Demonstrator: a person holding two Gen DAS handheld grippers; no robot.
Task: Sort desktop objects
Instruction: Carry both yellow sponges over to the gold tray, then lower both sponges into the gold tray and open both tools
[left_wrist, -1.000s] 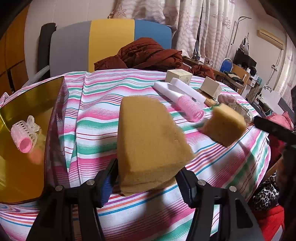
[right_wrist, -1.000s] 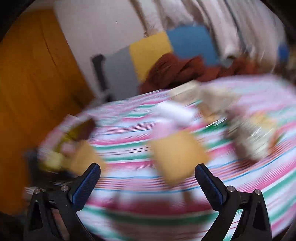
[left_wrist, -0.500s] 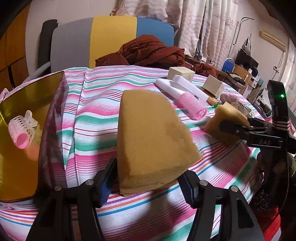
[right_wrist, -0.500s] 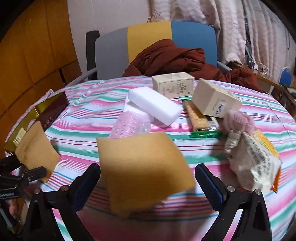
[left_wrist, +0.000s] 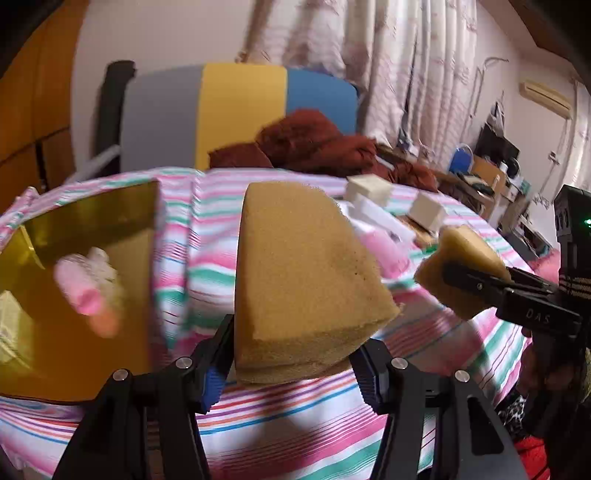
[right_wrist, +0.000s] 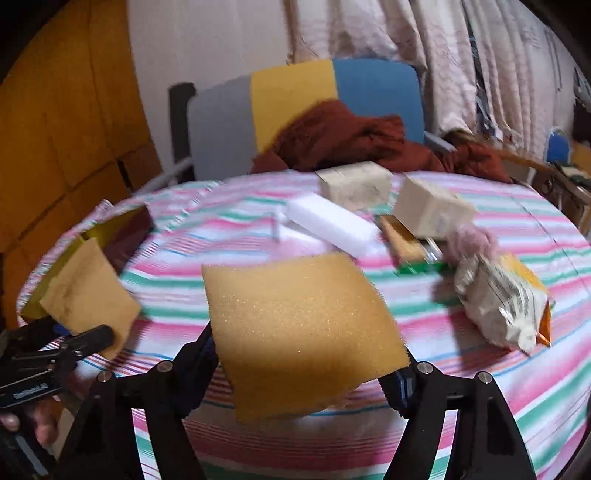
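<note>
While the gold tray (left_wrist: 110, 206) at the table's left edge holds 1 pink hair roller (left_wrist: 86, 284), blurred, each gripper is clamped on 1 tan sponge: left gripper (left_wrist: 291, 365) on the wedge sponge (left_wrist: 303, 288), right gripper (right_wrist: 306, 369) on the flat sponge (right_wrist: 303, 325), both above the striped cloth (right_wrist: 517, 229). Behind: 2 cream boxes (right_wrist: 354, 184), white foam block (right_wrist: 332, 225), biscuit pack (right_wrist: 402, 240), snack bag (right_wrist: 498, 299), all w/ motion blur.
</note>
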